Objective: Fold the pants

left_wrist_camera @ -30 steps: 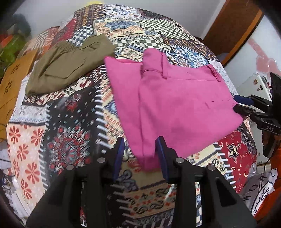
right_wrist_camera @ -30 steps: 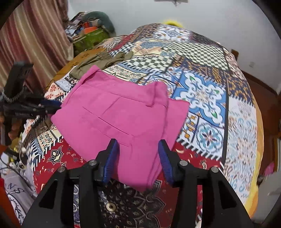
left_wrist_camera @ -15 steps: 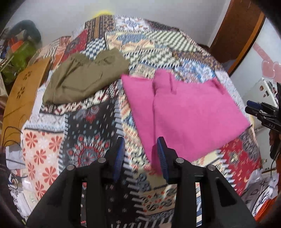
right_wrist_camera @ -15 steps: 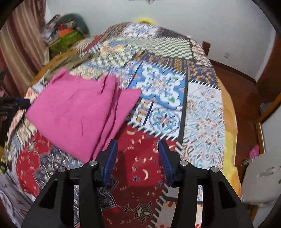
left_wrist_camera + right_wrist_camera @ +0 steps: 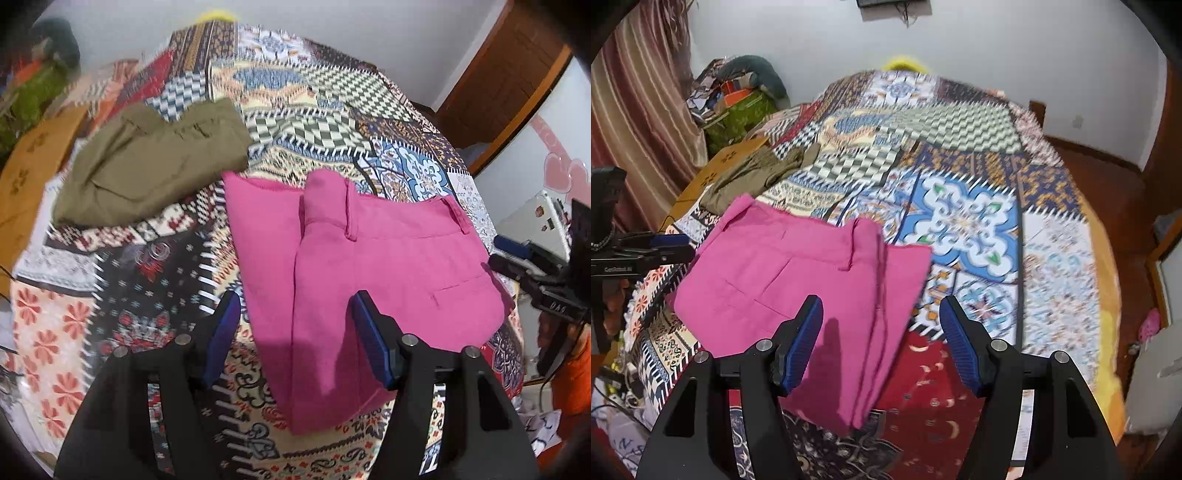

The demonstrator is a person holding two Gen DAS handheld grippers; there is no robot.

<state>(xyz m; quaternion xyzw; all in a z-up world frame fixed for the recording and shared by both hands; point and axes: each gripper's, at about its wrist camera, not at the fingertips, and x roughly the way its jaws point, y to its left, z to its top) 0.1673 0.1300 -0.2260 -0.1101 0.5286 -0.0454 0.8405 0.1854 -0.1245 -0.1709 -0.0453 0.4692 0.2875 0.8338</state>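
Pink pants (image 5: 369, 273) lie folded flat on the patchwork bedspread (image 5: 306, 122), waistband away from me. My left gripper (image 5: 291, 328) hovers above their near left edge, its jaws opening, with nothing pressed between the blue pads. In the right wrist view the same pink pants (image 5: 798, 280) lie left of centre, and my right gripper (image 5: 881, 328) hangs over their near right corner, jaws opening and free of the cloth. The right gripper (image 5: 524, 258) also shows at the right edge of the left wrist view.
Folded olive pants (image 5: 147, 166) lie on the bedspread behind and left of the pink ones. A wooden board (image 5: 26, 170) borders the bed's left side. A wooden door (image 5: 498, 81) stands at the back right. Clutter and a striped curtain (image 5: 635, 96) fill the left.
Both grippers' jaws have spread wider and hold no cloth. The left view swung back over the pants' near edge. The right view returned leftward over the pants' corner.
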